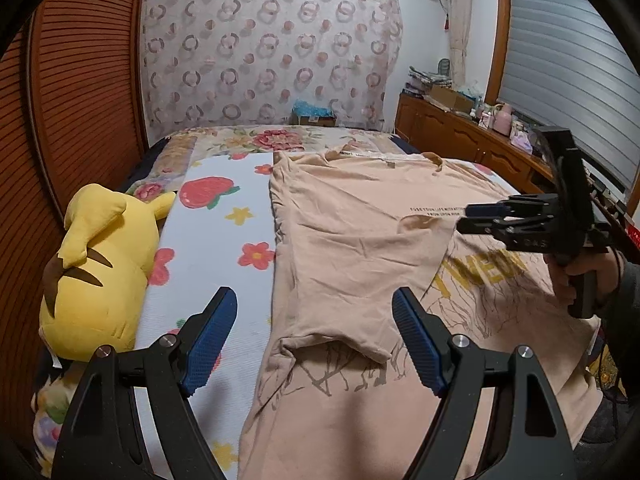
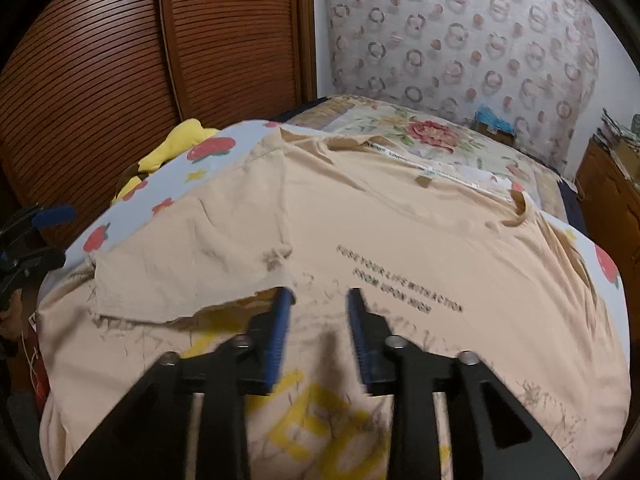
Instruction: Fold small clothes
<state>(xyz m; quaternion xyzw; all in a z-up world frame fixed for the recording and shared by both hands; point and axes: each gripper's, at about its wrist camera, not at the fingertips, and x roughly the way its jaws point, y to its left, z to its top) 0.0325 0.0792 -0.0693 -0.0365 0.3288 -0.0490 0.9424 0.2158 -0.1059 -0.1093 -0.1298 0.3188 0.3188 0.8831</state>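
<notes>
Shirt [image 1: 360, 240] flat on bed [image 1: 224, 248], right under both claws. One sleeve [image 1: 348, 280] folded in already, rest still to do. Left claw [image 1: 316, 344] gaping wide, holding nothing. Right claw [image 2: 320, 320] partly apart just past the sleeve edge, gripping nothing.

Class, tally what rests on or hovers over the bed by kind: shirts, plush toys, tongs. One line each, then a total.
Shirts: 1, beige T-shirt
Plush toys: 1, yellow plush
Tongs: 2, left tongs, right tongs
Total: 4
</notes>
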